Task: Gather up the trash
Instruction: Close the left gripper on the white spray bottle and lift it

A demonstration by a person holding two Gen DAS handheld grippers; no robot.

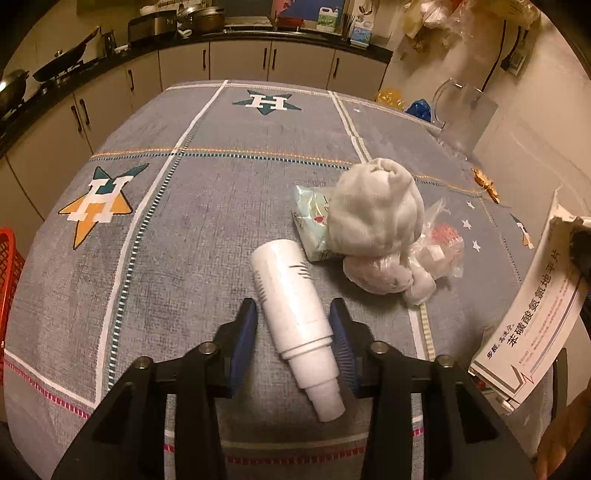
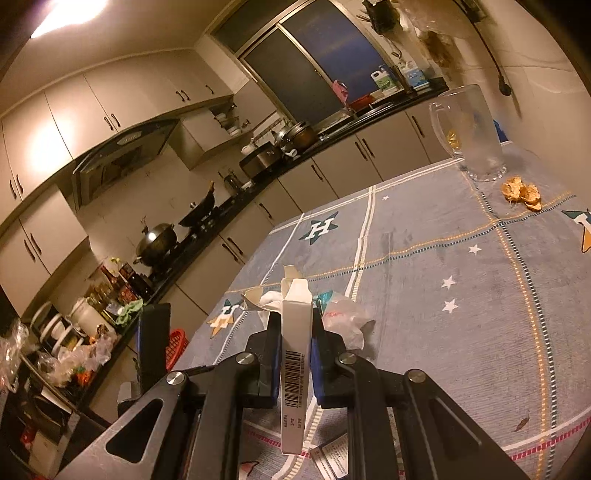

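Our left gripper (image 1: 293,347) straddles the bottle (image 1: 295,325), not yet clamped; it could roll away. Right gripper (image 2: 293,354) clasps the box (image 2: 294,362).

A kitchen under warm light from a ceiling lamp (image 2: 70,13). Pale cabinets (image 2: 92,107) hang above a range hood (image 2: 122,155), with more cabinets below a black worktop (image 1: 236,37) crowded with pans. A dark window (image 2: 314,62) sits behind the sink. The counter wears a grey cloth (image 1: 177,229) with stars.
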